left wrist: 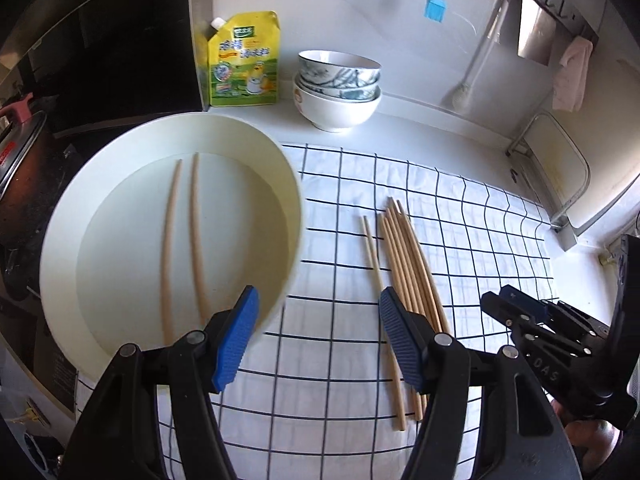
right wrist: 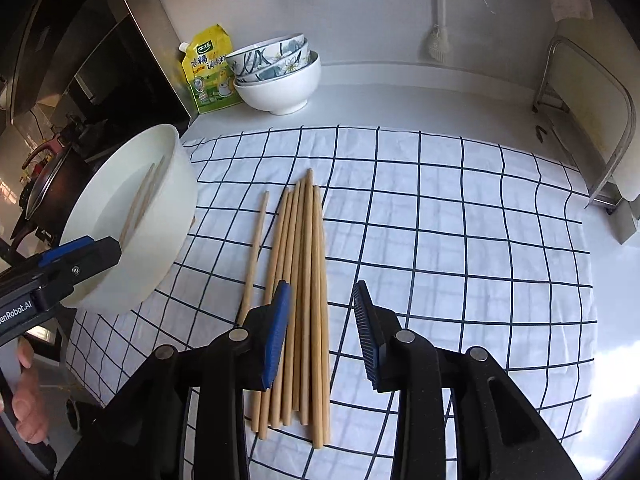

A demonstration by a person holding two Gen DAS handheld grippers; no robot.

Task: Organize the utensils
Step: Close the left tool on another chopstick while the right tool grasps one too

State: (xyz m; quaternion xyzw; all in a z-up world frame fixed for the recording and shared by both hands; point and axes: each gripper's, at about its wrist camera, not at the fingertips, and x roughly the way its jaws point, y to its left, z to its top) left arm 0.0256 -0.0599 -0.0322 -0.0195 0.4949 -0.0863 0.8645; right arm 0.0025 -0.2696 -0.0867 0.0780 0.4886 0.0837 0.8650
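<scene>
Chopsticks [right wrist: 298,304], lying thin, stiff, light and roll-prone between the spread-open right gripper [right wrist: 322,334], are warranting mid-shaft pinching, while left gripper [left wrist: 316,332] is gaping beside the container [left wrist: 64,216].

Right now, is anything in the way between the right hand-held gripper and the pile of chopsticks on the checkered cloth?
Nothing visible is. The right hand-held gripper is open right above the chopsticks, which lie bare on the checkered cloth. The white container, with two chopsticks already inside, sits off to the left, by the left hand-held gripper.
</scene>
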